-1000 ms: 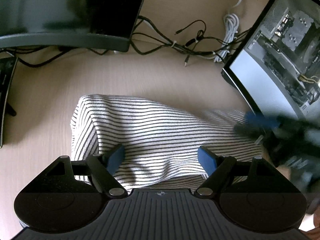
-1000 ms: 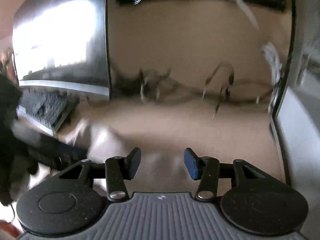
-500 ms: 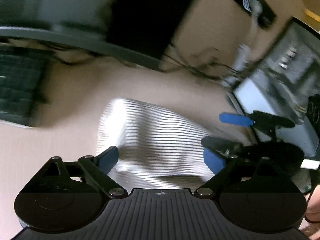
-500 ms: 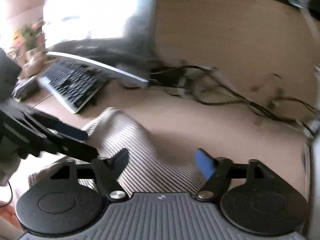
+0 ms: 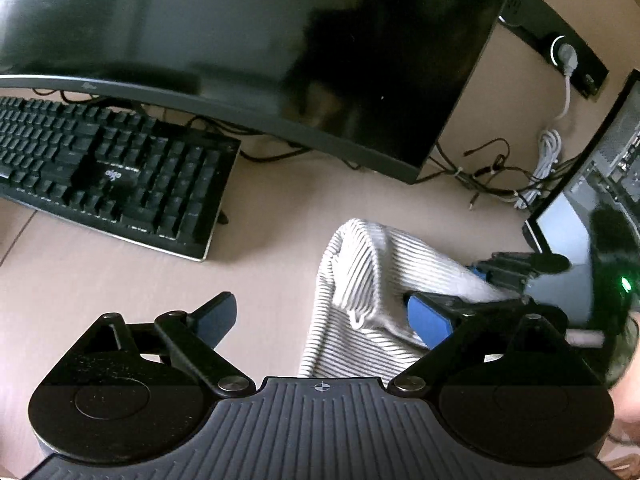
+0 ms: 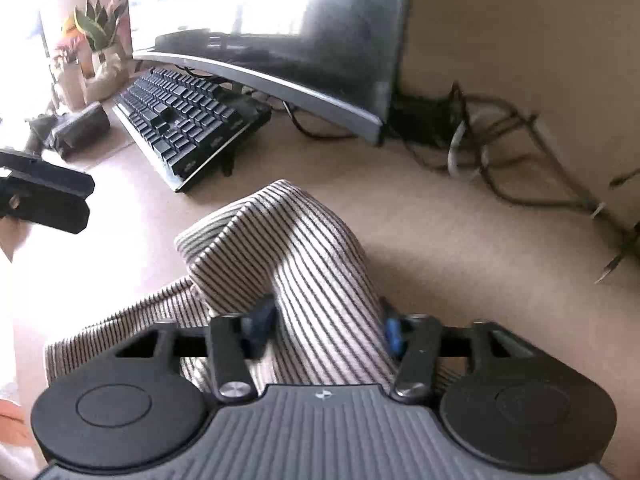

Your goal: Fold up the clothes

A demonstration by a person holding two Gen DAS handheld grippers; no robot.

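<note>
On the desk (image 5: 100, 280), in front of the monitor (image 5: 240, 60) and to the right of the keyboard (image 5: 108, 176), lies a striped garment (image 5: 360, 264), bunched and partly lifted off the surface.

Right claw (image 6: 324, 328): jaws drawn in on a thick gather of the garment; cloth fills the gap between the blue pads and rises from them in a hump that peaks toward the monitor. The left-wrist view shows the same claw at the garment's right side, with cloth running between its fingers.

Left claw (image 5: 320, 320): jaws wide apart, nothing between them. It sits at the garment's left side; the left finger (image 5: 218, 312) is over bare desk and the right finger overlaps the cloth in view, contact not determinable.

Handling assessment: the cloth appears light, soft and limp. It drapes and sags from the single hold, so it will not keep a shape unsupported. The knit looks grippy, not slick; no breakage risk. Cables (image 5: 500, 176) lie behind, well apart from it.

Hold points, as judged: an edge or corner, not the bulk. The drooping flap at the left side (image 5: 356, 312) is the nearest free edge to the open claw. No finished fold is evident; the garment lies rumpled.
</note>
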